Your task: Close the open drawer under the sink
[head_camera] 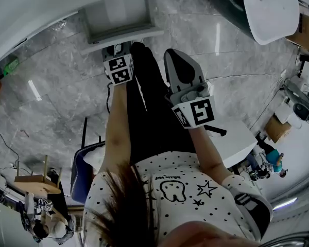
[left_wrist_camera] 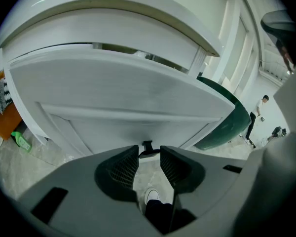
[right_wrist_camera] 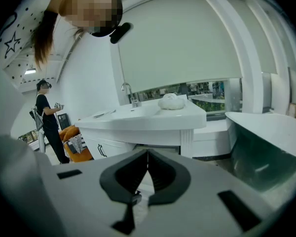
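The white drawer (head_camera: 119,20) stands pulled out from under the sink counter (head_camera: 51,4). Its wide white front (left_wrist_camera: 123,95) fills the left gripper view, and a small dark handle (left_wrist_camera: 147,146) sits at its lower middle. My left gripper (left_wrist_camera: 149,154) is open; the handle lies just past the fingertips in the gap, and the pads do not press on it. In the head view the left gripper (head_camera: 118,55) is right at the drawer's front edge. My right gripper (head_camera: 176,60) hangs back to the right, shut and empty, and looks at the sink vanity (right_wrist_camera: 148,120).
A bathtub with a dark green side (left_wrist_camera: 229,117) stands right of the vanity. An orange thing (left_wrist_camera: 5,110) and a green bottle (left_wrist_camera: 20,141) are at the left on the marble floor. My shoe (left_wrist_camera: 152,196) is below the jaws. A person (right_wrist_camera: 47,117) stands far off.
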Action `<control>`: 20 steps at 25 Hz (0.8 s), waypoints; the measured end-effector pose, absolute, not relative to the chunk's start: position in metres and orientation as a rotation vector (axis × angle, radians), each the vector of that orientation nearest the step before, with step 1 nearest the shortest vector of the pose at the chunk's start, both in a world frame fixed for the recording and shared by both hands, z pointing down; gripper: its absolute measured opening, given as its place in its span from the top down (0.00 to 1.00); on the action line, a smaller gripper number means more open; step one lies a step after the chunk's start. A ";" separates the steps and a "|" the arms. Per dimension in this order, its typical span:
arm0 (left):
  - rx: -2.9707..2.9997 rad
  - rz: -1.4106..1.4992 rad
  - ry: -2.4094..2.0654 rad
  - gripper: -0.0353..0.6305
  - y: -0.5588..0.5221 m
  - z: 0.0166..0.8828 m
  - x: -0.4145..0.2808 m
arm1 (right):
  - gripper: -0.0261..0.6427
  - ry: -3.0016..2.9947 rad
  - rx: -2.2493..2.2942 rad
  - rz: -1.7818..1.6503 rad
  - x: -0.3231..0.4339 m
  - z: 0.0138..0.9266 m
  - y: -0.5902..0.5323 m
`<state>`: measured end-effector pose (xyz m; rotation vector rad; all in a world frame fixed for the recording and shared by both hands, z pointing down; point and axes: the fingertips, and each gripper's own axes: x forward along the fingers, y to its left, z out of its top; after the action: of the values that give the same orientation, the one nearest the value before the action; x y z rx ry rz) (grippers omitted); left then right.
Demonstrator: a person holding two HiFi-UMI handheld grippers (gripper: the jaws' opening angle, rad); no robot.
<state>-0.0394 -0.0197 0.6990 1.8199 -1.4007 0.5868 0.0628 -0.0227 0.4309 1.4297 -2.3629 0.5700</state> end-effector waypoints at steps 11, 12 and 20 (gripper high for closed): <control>1.876 0.636 -1.382 0.75 -0.027 0.702 -0.039 | 0.94 -2.365 1.398 0.544 0.050 0.445 -0.033; 1.880 0.641 -1.380 0.75 -0.027 0.702 -0.039 | 0.94 -2.365 1.401 0.543 0.049 0.445 -0.033; 1.898 0.660 -1.375 0.75 -0.023 0.701 -0.038 | 0.94 -2.352 1.416 0.550 0.045 0.447 -0.024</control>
<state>-0.0382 -0.0235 0.7010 1.8975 -1.3746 0.6600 0.0455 -0.0239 0.4471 1.4161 -2.3518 0.5498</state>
